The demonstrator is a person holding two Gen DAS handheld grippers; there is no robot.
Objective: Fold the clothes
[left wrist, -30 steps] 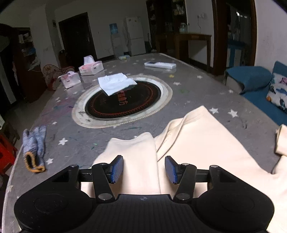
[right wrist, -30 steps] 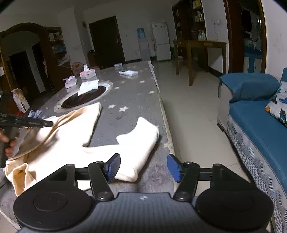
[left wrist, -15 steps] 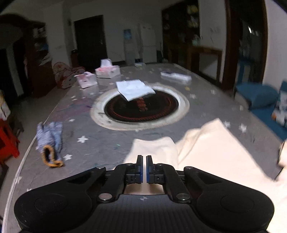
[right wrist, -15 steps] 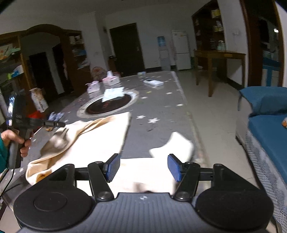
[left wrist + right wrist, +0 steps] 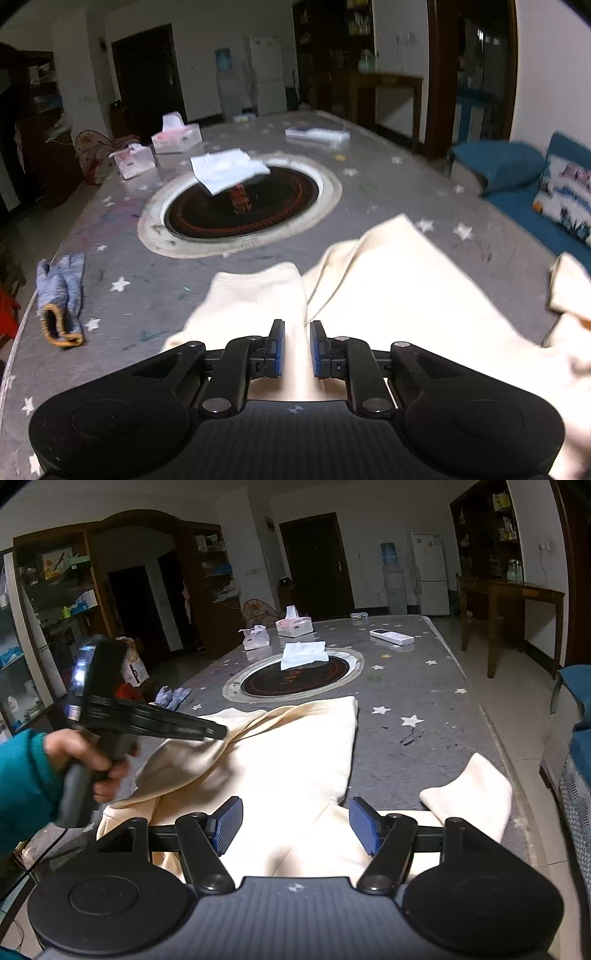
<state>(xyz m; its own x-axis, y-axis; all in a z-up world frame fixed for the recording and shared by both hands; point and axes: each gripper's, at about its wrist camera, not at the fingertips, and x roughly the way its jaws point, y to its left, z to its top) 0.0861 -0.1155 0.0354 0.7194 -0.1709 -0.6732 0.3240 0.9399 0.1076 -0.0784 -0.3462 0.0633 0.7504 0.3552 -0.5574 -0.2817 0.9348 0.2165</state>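
Note:
A cream garment [image 5: 388, 288] lies spread on the grey star-patterned table [image 5: 388, 192]. In the left wrist view my left gripper [image 5: 297, 347] hovers over a folded sleeve end [image 5: 258, 295]. Its jaws are opening from a narrow gap, and the cloth shows through the gap without being pinched. The right wrist view shows that gripper [image 5: 221, 733] from the side, held by a hand [image 5: 92, 753], with its tip at a raised fold of the garment [image 5: 295, 753]. My right gripper [image 5: 295, 823] is open and still opening above the garment's near part. The other sleeve [image 5: 476, 794] lies to its right.
A round dark hotplate inset [image 5: 240, 210] with a white cloth [image 5: 227, 171] on it sits mid-table. Blue gloves [image 5: 61, 295] lie near the left edge. Two tissue boxes [image 5: 177, 136] and a white flat box [image 5: 317, 134] stand farther back. A blue sofa [image 5: 517, 184] is to the right.
My left jaws closed completely and have now parted a little. The right gripper swung left, from over the sleeve at the table edge to over the garment's body, and its jaws widened slightly.

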